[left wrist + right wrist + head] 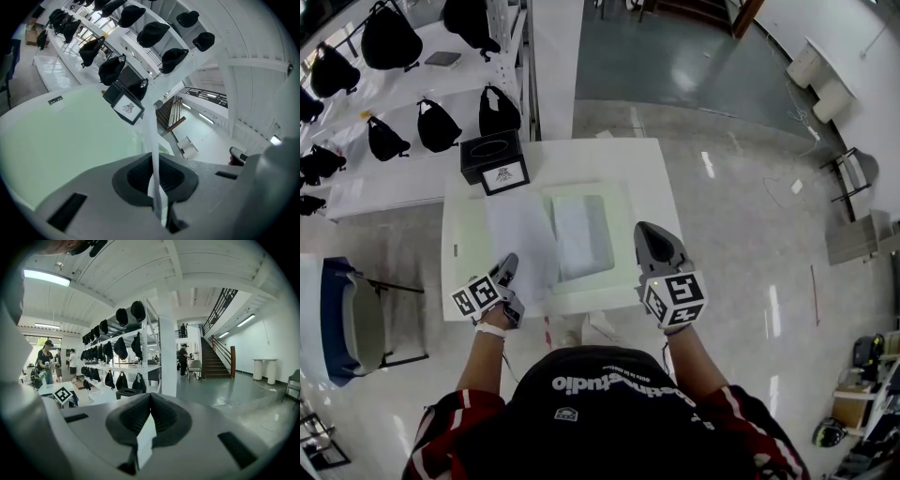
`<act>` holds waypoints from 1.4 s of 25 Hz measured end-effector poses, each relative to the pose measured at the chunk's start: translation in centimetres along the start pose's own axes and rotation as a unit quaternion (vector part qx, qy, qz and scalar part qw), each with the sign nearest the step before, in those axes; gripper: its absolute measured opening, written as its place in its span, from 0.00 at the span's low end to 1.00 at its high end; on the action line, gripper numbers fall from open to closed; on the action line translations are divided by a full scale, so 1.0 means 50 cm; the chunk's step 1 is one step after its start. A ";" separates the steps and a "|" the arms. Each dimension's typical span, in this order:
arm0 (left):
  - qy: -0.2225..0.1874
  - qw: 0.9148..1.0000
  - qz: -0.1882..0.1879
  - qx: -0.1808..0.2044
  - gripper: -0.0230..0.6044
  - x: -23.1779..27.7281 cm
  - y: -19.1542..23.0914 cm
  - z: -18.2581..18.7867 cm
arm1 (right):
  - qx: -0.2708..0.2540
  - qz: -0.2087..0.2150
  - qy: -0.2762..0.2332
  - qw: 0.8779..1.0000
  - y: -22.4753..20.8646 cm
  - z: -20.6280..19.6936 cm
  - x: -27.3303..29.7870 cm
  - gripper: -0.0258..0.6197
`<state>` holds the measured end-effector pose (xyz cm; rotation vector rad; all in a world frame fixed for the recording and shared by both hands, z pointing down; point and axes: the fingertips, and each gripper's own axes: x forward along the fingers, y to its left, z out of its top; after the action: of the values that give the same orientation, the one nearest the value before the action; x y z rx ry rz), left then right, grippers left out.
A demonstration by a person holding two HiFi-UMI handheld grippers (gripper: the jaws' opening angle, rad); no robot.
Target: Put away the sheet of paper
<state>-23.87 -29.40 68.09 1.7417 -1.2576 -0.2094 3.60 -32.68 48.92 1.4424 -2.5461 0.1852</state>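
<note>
The white bench [647, 169] carries a pale folder [581, 234] at its middle, probably where the paper is meant to go. The sheet of paper [520, 244] lies just left of the folder, and the left tool [508, 270] is clamped shut on its near edge, ready to lift. The right tool [642, 230] pinches a thin white edge, apparently the folder's, perhaps to hold it open.

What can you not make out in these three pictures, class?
- Framed sign: print too small, head view.
- Sheet of paper: edge-on in left gripper view, face hidden.
- White piece between the right gripper's jaws: what it belongs to; the gripper body covers it in head view.
</note>
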 end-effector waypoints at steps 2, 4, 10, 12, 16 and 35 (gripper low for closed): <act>0.003 1.000 -0.003 0.001 0.04 0.005 -0.002 0.000 | 0.000 0.000 0.000 1.000 0.001 0.000 0.001 0.03; 0.008 1.000 -0.009 -0.004 0.04 0.011 -0.006 0.000 | 0.000 0.000 0.001 1.000 0.002 0.000 0.002 0.03; 0.031 0.999 -0.024 -0.010 0.04 0.033 -0.025 -0.004 | 0.000 -0.004 0.001 1.000 0.000 0.003 -0.004 0.03; 0.037 0.999 -0.024 -0.003 0.04 0.042 -0.030 -0.006 | 0.001 -0.007 0.000 1.000 -0.006 0.003 -0.007 0.03; 0.045 0.999 -0.023 0.002 0.04 0.062 -0.028 -0.011 | 0.002 -0.013 0.000 1.000 -0.015 0.000 -0.009 0.03; 0.091 0.996 0.003 0.006 0.04 0.153 -0.008 -0.048 | 0.008 -0.027 0.006 1.000 -0.057 -0.009 -0.013 0.03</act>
<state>-18.68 -34.20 71.85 1.7251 -1.1332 -0.0376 6.45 -33.51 49.24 1.5089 -2.4990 0.2070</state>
